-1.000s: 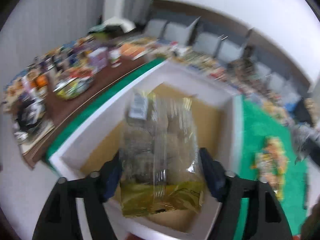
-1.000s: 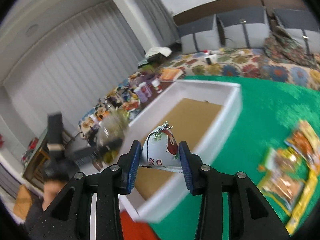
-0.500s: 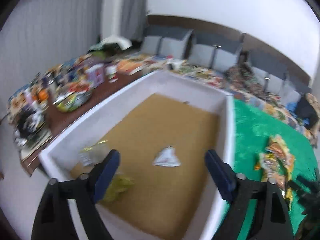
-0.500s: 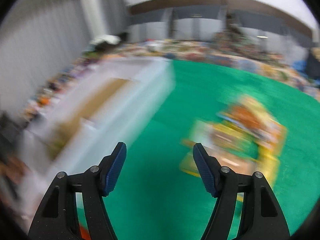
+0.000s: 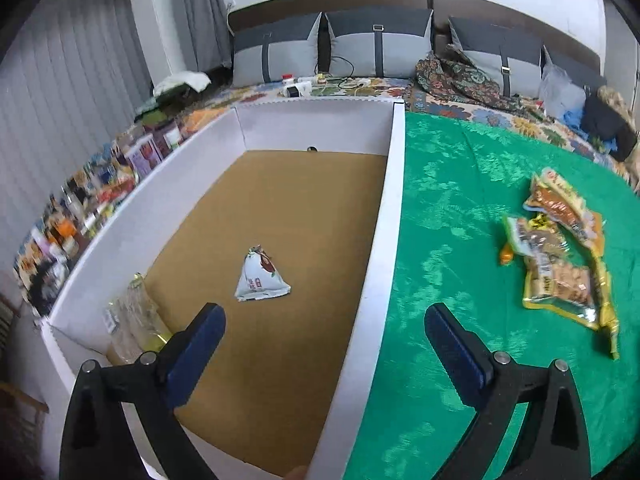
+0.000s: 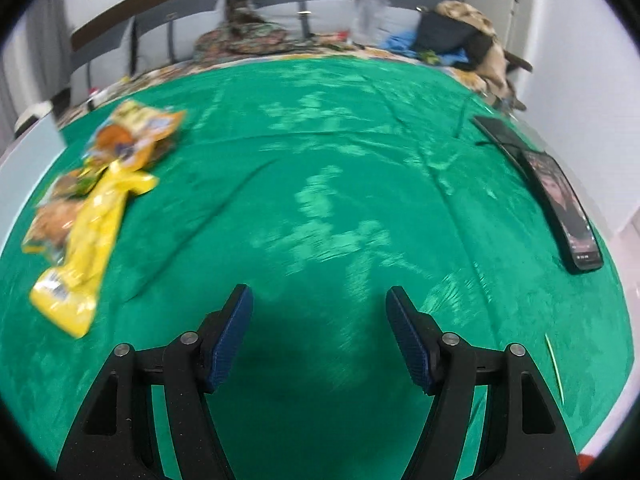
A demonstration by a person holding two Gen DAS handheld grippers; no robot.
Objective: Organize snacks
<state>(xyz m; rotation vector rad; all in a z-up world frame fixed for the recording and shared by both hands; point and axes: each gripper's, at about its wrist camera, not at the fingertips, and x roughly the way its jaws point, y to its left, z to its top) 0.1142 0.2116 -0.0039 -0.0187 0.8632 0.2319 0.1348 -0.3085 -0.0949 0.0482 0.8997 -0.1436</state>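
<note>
A white box (image 5: 384, 216) with a brown cardboard floor holds a small white triangular snack pack (image 5: 260, 276) in the middle and a clear and gold snack bag (image 5: 134, 320) leaning in its near left corner. My left gripper (image 5: 324, 328) is open and empty above the box's near right wall. A pile of yellow and orange snack bags (image 5: 560, 252) lies on the green cloth right of the box. It also shows in the right wrist view (image 6: 88, 196), to the left. My right gripper (image 6: 320, 320) is open and empty over bare green cloth (image 6: 340, 184).
A black phone (image 6: 568, 208) lies on the cloth at the far right. Many assorted items (image 5: 92, 204) crowd a table left of the box. Grey cushions (image 5: 380, 48) and a patterned bedspread lie behind.
Both grippers opened and let go of their snacks, which now lie in the box. The left gripper swung right. The right gripper swung right, away from the box, over the cloth.
</note>
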